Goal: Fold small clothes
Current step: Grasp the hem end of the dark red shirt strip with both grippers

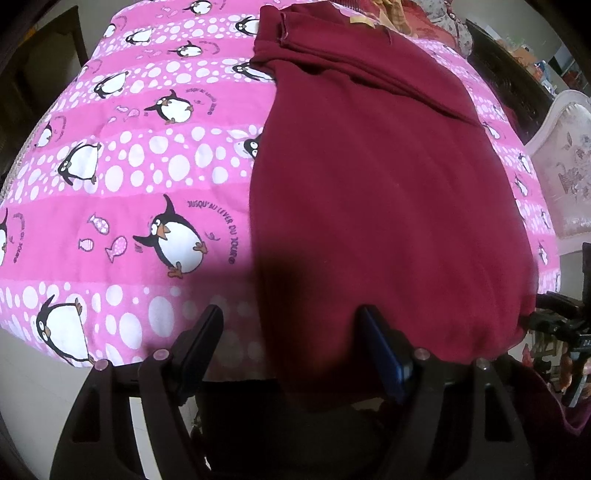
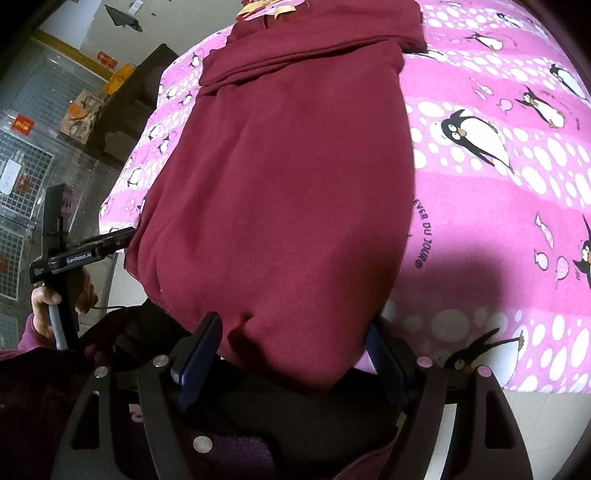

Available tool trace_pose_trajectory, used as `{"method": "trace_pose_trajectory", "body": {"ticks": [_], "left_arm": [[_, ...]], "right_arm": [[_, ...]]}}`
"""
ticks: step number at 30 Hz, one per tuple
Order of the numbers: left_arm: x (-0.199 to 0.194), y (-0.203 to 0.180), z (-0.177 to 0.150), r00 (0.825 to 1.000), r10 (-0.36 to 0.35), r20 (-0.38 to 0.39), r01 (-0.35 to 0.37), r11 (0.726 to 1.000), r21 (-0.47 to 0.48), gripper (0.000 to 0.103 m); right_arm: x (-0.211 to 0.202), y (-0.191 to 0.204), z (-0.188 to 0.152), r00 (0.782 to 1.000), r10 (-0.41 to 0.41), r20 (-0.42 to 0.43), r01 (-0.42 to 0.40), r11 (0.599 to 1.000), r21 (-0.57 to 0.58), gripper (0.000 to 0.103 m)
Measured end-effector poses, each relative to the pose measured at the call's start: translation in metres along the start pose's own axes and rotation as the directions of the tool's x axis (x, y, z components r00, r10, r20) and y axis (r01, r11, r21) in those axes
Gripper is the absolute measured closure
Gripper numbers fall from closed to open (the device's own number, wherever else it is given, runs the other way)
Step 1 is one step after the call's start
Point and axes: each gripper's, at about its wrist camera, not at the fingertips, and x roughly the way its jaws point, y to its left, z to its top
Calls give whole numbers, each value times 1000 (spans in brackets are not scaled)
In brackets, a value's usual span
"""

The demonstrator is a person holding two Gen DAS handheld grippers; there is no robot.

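A dark red fleece garment (image 1: 388,192) lies lengthwise on a pink penguin-print blanket (image 1: 129,166), its near hem hanging over the bed's front edge. My left gripper (image 1: 291,332) is open at that hem's left part; its right finger (image 1: 380,343) lies against the cloth. In the right wrist view the same garment (image 2: 280,184) fills the middle. My right gripper (image 2: 291,343) is open with the hem between its fingers. The other gripper (image 2: 88,251) shows at the garment's left edge there, and at the far right in the left wrist view (image 1: 565,325).
The blanket (image 2: 498,184) covers a bed. A white upholstered headboard or chair (image 1: 565,166) stands right of it. More fabric (image 1: 424,22) is piled at the far end. Dark furniture (image 2: 129,99), boxes and a wire-mesh rack (image 2: 22,155) stand left of the bed.
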Motion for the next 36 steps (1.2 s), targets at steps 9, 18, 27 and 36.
{"method": "trace_pose_trajectory", "body": {"ticks": [9, 18, 27, 36], "left_arm": [[-2, 10, -3, 999, -38, -17, 38, 999, -27, 27], [-1, 17, -5, 998, -59, -32, 57, 997, -56, 27], [3, 8, -3, 998, -53, -35, 51, 998, -39, 27], [6, -5, 0, 992, -111, -66, 113, 993, 29, 61]], "right_arm": [[-4, 13, 0, 999, -29, 39, 32, 998, -62, 44], [3, 11, 7, 1000, 6, 25, -4, 998, -56, 70], [9, 13, 4, 999, 33, 8, -33, 997, -68, 50], [8, 10, 5, 998, 53, 18, -51, 995, -81, 66]]}}
